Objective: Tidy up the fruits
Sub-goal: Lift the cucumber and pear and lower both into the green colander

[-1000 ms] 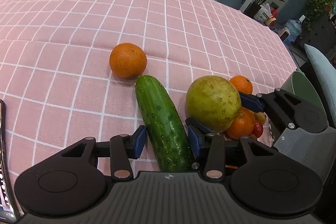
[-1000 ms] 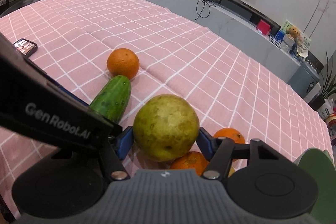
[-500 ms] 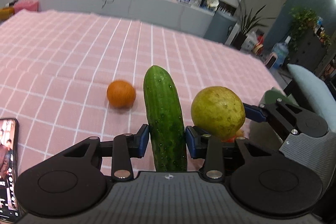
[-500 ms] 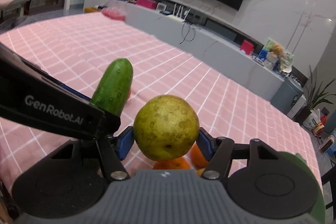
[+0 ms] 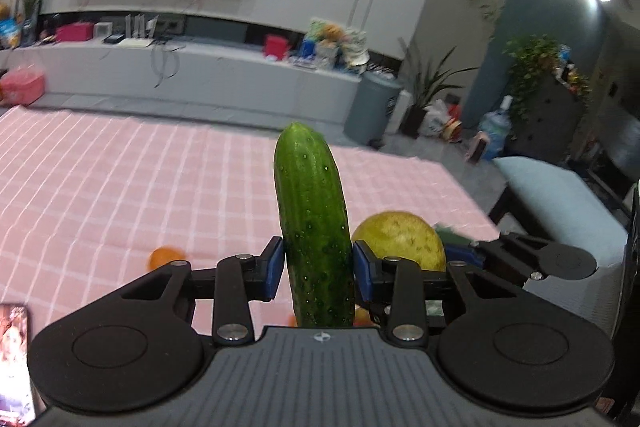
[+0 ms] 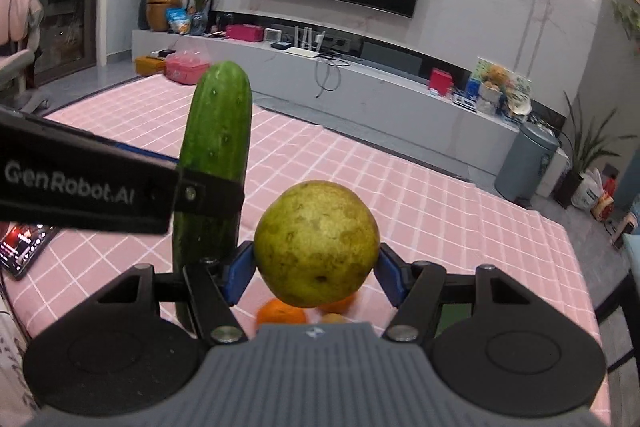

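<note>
Left gripper point(image 5: 318, 275): pads clamped on cucumber point(image 5: 312, 227), held upright, lifted clear of pink checked tablecloth point(image 5: 120, 187) where it lay a second ago. Right gripper point(image 6: 316, 269): closed on round yellow-green fruit point(image 6: 316, 243), likewise raised off pile. Below: oranges point(image 6: 280, 313) left on cloth, lone orange point(image 5: 164, 255) apart. Both items airborne; likely next: carry to sorting spot, destination not evident.

Each camera sits just behind its own tool, looking forward along the fingers across the pink checked surface point(image 5: 120, 187) toward the television wall. Both views share the cucumber point(image 5: 314, 227), the pear point(image 6: 316, 243), and the surface's far edge.
</note>
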Demonstrator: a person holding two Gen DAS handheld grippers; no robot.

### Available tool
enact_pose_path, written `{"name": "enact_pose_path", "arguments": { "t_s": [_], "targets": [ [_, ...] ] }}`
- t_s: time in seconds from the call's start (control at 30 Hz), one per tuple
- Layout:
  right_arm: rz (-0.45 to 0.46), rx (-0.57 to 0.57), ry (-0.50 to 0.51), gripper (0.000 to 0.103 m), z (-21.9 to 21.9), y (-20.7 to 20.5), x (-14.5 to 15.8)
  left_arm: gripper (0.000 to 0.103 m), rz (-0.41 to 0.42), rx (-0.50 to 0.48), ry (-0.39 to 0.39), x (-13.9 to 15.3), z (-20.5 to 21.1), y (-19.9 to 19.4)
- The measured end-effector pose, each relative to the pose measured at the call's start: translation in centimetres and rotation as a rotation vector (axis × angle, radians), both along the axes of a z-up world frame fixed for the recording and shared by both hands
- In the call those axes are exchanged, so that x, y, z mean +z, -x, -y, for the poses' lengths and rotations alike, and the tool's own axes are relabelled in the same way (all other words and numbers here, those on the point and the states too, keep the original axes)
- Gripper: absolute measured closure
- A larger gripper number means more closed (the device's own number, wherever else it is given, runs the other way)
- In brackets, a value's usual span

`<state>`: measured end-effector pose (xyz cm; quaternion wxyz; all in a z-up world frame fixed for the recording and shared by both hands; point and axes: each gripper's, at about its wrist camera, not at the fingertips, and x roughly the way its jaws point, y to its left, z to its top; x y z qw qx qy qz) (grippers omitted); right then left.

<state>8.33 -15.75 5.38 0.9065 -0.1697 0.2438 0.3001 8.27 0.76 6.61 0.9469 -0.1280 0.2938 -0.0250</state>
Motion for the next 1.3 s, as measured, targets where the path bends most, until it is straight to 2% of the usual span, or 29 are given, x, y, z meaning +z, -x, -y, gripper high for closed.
{"name": "enact_pose_path", "arguments": {
  "t_s": [0.17,0.37,0.57,0.87,1.13,1.3],
  "targets": [
    [-0.014,-0.056,0.011,0.042,4.2,-0.8,2.3,0.062,0.015,-0.091,0.048,1.3,3.0,-2.5],
    [-0.059,-0.138,0.073,0.042,9.5,-2.9,2.9,0.062,-0.02,-0.201,0.068,0.4,6.7,-5.7],
    [-0.152,-0.169,0.159,0.042,12.1,-5.3,0.3,0.062,-0.102,-0.27,0.049,-2.1,9.8,-8.8],
    [-0.306,-0.108,0.296,0.042,11.8,-8.7,-4.4,0.062,-0.262,-0.33,0.013,-6.1,12.2,-11.1],
    [-0.381,-0.068,0.341,0.042,11.3,-10.2,-6.5,0.062,-0.347,-0.364,-0.005,-8.5,12.7,-12.1],
    [-0.443,-0.089,0.318,0.042,11.9,-11.0,-7.2,0.062,-0.367,-0.37,0.004,-8.8,12.9,-12.9]
  ]
}}
